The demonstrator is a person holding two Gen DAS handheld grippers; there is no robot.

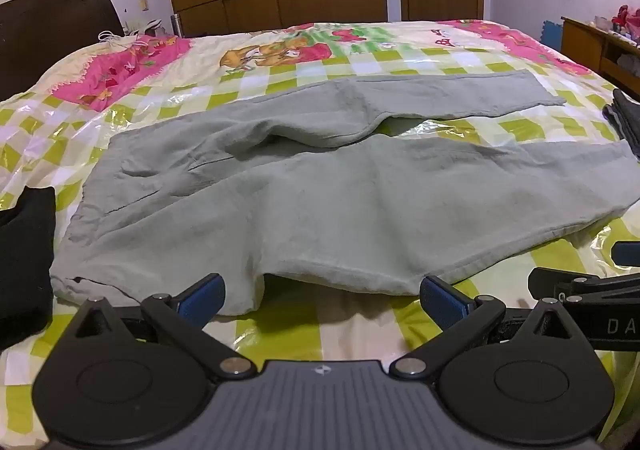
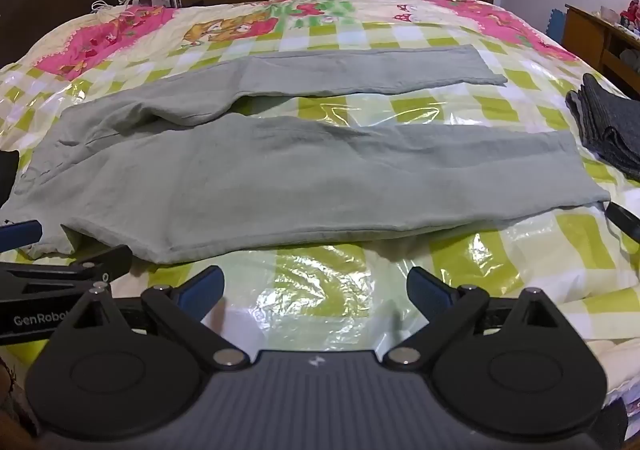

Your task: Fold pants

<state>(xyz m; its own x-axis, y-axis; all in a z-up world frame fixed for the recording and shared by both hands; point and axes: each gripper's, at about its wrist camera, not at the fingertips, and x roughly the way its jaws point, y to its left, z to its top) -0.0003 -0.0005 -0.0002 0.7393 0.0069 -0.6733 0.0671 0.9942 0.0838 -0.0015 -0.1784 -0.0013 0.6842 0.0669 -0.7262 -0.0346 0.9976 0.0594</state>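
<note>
Pale grey-green pants lie spread flat on the bed, waist at the left, both legs stretched to the right with a gap between them; they also show in the right wrist view. My left gripper is open and empty, just short of the near edge of the pants by the waist and near leg. My right gripper is open and empty, over bare plastic sheet just short of the near leg's hem side. Each gripper shows at the edge of the other's view.
The bed has a green-checked cover under clear plastic sheet. A dark folded garment lies at the left, a grey folded garment at the right. Headboard left, wooden wardrobe and door behind, wooden shelf at right.
</note>
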